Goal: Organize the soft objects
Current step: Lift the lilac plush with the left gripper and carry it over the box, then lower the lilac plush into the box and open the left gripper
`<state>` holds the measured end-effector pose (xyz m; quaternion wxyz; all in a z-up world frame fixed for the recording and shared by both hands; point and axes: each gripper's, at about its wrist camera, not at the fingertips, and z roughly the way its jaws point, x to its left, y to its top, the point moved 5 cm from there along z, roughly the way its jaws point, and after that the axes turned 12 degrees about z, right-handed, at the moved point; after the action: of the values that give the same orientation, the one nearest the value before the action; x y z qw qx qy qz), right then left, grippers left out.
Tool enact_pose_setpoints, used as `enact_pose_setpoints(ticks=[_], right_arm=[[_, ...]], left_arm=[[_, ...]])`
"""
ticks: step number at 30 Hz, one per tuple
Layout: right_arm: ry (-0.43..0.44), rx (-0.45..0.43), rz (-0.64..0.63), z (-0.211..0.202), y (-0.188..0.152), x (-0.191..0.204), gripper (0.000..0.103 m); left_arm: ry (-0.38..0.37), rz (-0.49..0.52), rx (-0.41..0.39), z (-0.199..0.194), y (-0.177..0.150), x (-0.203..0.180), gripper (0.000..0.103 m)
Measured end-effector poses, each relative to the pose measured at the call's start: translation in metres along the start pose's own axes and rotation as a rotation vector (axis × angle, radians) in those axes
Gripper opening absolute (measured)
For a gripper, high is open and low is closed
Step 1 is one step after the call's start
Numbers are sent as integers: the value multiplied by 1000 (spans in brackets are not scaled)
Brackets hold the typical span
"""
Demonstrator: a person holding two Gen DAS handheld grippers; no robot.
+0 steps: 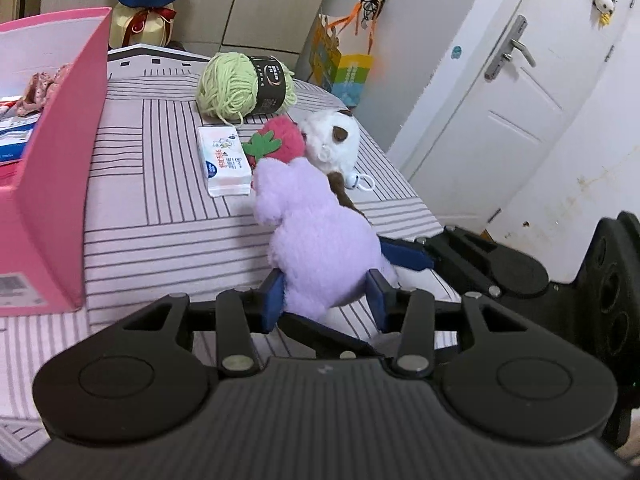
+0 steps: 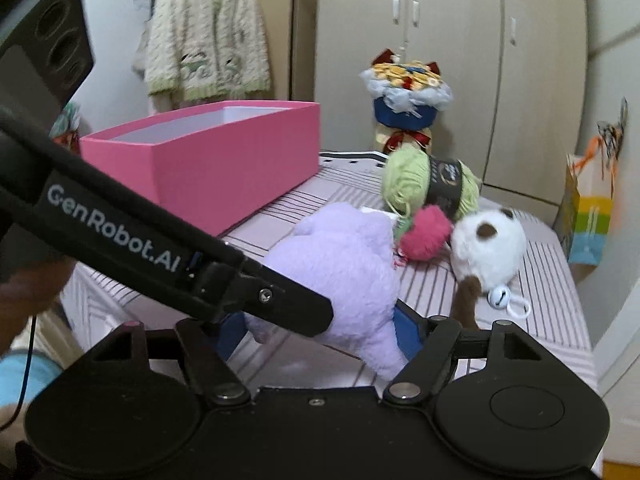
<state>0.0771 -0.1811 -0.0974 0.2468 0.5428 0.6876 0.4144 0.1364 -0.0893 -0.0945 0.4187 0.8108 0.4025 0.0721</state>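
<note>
Fluffy lilac plush toy (image 1: pixel 316 240) between both tools' flat blue pads (image 1: pixel 274 300)

Plush toy (image 1: pixel 316 240) nearest on the bed (image 1: pixel 160 216), between the fingers (image 1: pixel 272 300) of both grippers. Beyond it, strawberry toy (image 1: pixel 280 138) touching bear toy (image 1: pixel 332 140) on its right, tissue pack (image 1: pixel 222 160) on its left. Yarn ball (image 1: pixel 240 84) behind those. Box (image 1: pixel 60 184) far left on the bed.

Fluffy lilac plush toy (image 1: pixel 316 240); woolly green yarn ball (image 1: pixel 240 84) with glossy black paper band; matt pink cardboard box (image 2: pixel 224 156); smooth striped cloth on the bed (image 1: pixel 160 216); matt black plastic tongs (image 1: pixel 326 300)
</note>
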Motion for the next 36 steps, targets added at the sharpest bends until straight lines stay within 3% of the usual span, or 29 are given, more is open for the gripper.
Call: enact_pose_setpoints(ticks=[9, 16, 21, 27, 32, 36], right_arm=[[38, 25, -132, -27, 21, 48, 80], [122, -40, -174, -32, 51, 89, 81], [177, -78, -169, -16, 75, 110, 81], [244, -87, -156, 16, 100, 126, 81], [267, -42, -152, 49, 116, 139, 81], [294, 56, -112, 81, 128, 143, 81]], left_arm=[[-11, 15, 42, -56, -2, 3, 41], [64, 46, 1, -108, 5, 18, 41], [121, 60, -31, -131, 13, 39, 43], [150, 2, -57, -145, 28, 81, 43], [162, -42, -32, -142, 37, 115, 43], [184, -74, 3, -131, 40, 145, 43]])
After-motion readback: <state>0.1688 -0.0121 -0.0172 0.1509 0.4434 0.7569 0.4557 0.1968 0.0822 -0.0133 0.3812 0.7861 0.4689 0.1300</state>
